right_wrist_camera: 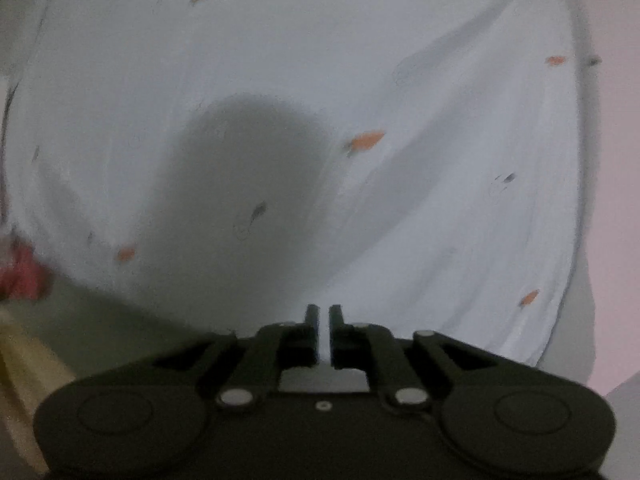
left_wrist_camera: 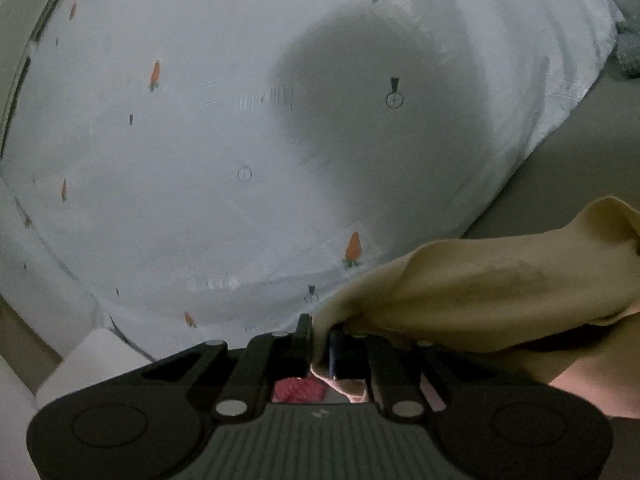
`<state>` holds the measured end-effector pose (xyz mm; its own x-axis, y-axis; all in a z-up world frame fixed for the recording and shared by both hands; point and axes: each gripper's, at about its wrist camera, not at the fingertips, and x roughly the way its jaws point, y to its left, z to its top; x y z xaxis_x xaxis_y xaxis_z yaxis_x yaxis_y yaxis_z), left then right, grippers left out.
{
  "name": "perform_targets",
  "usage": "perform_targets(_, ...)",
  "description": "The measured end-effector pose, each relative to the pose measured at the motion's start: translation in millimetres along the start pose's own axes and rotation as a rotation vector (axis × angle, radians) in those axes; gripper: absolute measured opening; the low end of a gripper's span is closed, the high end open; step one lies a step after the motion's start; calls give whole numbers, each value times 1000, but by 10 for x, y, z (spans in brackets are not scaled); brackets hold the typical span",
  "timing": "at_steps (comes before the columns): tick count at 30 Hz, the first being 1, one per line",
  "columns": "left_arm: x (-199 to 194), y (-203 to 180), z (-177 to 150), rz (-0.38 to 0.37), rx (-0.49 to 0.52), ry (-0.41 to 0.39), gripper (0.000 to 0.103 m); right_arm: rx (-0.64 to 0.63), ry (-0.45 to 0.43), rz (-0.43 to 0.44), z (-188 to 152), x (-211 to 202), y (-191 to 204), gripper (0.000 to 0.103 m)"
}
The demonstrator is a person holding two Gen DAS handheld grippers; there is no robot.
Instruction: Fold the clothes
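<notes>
Cream-yellow garment [left_wrist_camera: 500, 280]: soft plain cloth, bunched w/ deep folds, one edge pinched between fingers of left gripper [left_wrist_camera: 320, 336], rest draping off to tool's right, lifted off the surface. In right wrist view a cream strip shows at far lower left, blurred, can't tell if same piece.

White carrot-print cloth [left_wrist_camera: 180, 140]: pale white, scattered small orange carrots plus tiny dark motifs, spread mostly flat ahead of left tool, edge running diagonally on right side. Seen again ahead of right tool [right_wrist_camera: 440, 200], w/ long soft creases, a fold right at right gripper [right_wrist_camera: 324, 320] tips.
</notes>
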<state>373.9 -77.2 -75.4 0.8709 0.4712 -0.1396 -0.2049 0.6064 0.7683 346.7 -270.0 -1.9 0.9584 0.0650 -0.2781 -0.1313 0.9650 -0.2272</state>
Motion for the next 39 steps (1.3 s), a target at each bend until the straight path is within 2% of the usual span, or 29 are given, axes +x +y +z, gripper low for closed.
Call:
perform_targets(2,-36,-11,-48,-13,-11,6,10,-46,50,53,-204,-46,93,29)
perform_targets(4,-101,-29,-119,-30,-19,37,10,-90,138,157,-488,-57,208,35)
perform_targets(9,-109,-19,-305,-51,1,87,11,-273,305,269,-1141,-16,619,33)
perform_targets(10,-91,-15,-347,-54,2,95,12,-292,313,279,-1196,-5,673,31)
perform_targets(11,-80,-7,-388,-57,4,103,12,-306,313,300,-1236,13,740,24)
perform_targets(15,-4,87,-546,-52,32,137,13,-265,277,387,-1157,103,887,23)
perform_targets(18,16,139,-643,-52,17,178,13,-245,259,436,-1061,226,973,24)
perform_targets(22,100,238,-743,-60,-6,213,13,-240,270,541,-978,393,1026,34)
perform_targets(24,122,259,-780,-62,-11,222,13,-259,273,621,-922,437,1089,39)
perform_targets(26,127,280,-800,-64,-18,224,13,-298,275,687,-858,455,1165,55)
perform_targets(27,133,292,-812,-66,-22,225,13,-325,282,709,-842,474,1225,56)
perform_targets(30,198,357,-876,-81,-26,219,13,-379,311,695,-877,575,1356,56)
perform_targets(31,219,379,-898,-86,-25,215,13,-372,331,694,-894,618,1370,53)
perform_targets(32,220,389,-911,-89,-25,210,13,-366,350,691,-909,660,1384,36)
perform_targets(33,221,402,-922,-90,-27,206,13,-373,341,653,-917,645,1383,10)
perform_targets(34,215,414,-930,-89,-31,202,13,-380,330,615,-922,628,1381,2)
perform_targets(39,208,732,-889,-21,-100,146,11,-336,147,466,-563,193,1166,1)
